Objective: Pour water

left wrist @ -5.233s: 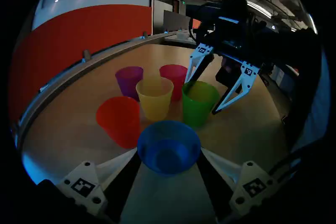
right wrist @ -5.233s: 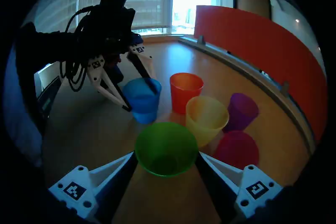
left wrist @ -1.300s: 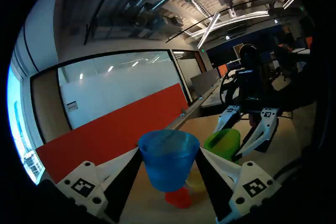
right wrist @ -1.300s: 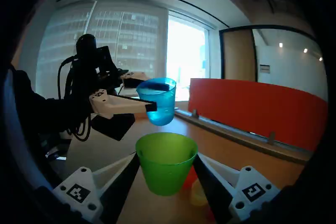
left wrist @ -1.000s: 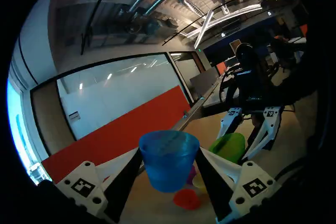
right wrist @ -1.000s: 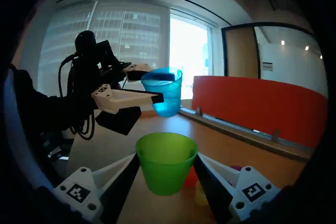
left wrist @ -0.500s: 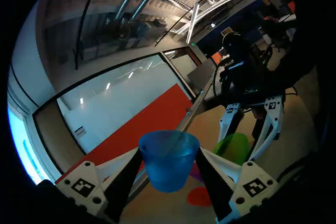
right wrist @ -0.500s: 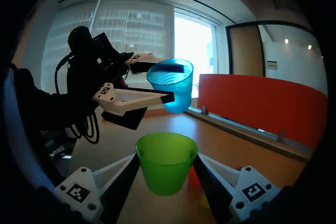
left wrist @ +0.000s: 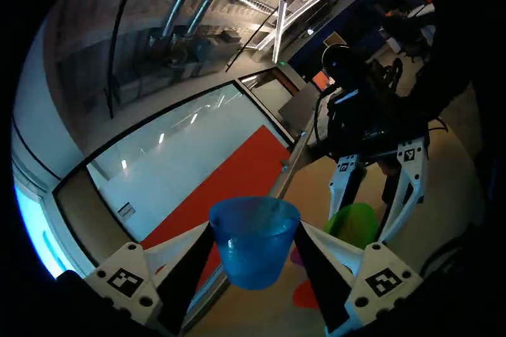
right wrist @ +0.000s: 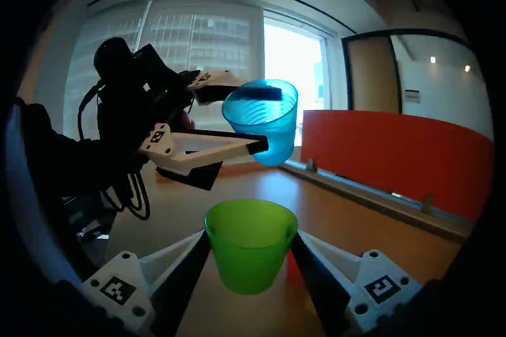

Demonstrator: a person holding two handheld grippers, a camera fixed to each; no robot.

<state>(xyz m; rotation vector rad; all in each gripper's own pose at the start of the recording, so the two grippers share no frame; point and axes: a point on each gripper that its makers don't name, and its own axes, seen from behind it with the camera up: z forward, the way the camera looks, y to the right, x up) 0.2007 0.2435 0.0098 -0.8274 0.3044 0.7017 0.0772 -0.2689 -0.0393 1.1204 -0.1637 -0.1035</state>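
Fingers of the left gripper [left wrist: 254, 239] pressed on both sides of a translucent blue plastic cup [left wrist: 254, 261], which sat between them near their tips, and those of the right gripper [right wrist: 251, 245] clamped a translucent green plastic cup [right wrist: 251, 261] in the same way. Each finger carried a square black-and-white marker [left wrist: 124, 280]; I could make out no legible words on either cup. From the right gripper view the blue cup appeared side-on, held in the air higher than the green one and beyond it, leaning so that its ribbed inside faced the camera; whether water lay in it I could not tell. That view also took in the wooden worktop [right wrist: 354, 223], a long red partition panel [right wrist: 405, 153] behind it and a bright window. From the left gripper view the green cup stood lower and farther off, with a red cup [left wrist: 307, 294] on the worktop below and ceiling pipes [left wrist: 190, 2] overhead.
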